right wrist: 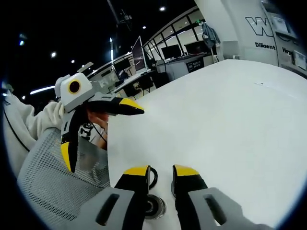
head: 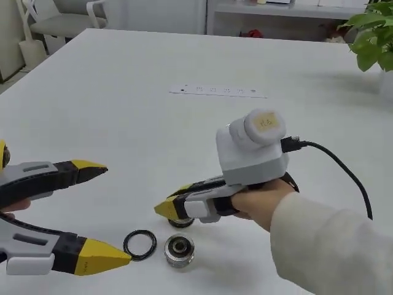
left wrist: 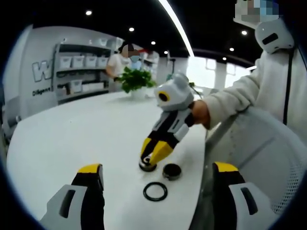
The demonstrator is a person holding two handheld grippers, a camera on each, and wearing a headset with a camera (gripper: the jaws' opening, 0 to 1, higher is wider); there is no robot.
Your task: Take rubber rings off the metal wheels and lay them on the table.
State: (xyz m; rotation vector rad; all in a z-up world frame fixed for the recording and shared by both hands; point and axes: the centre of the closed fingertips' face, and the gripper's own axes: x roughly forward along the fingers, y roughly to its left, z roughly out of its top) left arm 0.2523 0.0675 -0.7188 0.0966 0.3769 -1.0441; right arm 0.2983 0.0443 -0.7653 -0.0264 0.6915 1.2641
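Wheel (head: 182, 222) beneath right gripper (head: 164, 209), jaws narrow; can't make out whether clamped. Rubber ring (head: 140, 244) flat on table (head: 123, 110) beside left gripper (head: 116, 213), jaws spread wide.

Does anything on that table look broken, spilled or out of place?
Nothing stands out. A black rubber ring lies flat beside a bare metal wheel; the right gripper has its tips at a second wheel.

Wheel (head: 182, 224), just right of the loose ring (head: 140, 244): mostly covered by the right gripper (head: 167, 209) tips. Rubber on it or not, cannot tell, nor whether the jaws grip it. Left gripper (head: 117, 212), left of the ring: rear body cut off at frame edge. Power strip (head: 218, 91), far beyond the ring: markings too small to read. Plant (head: 371, 34), far right of the ring: cropped.
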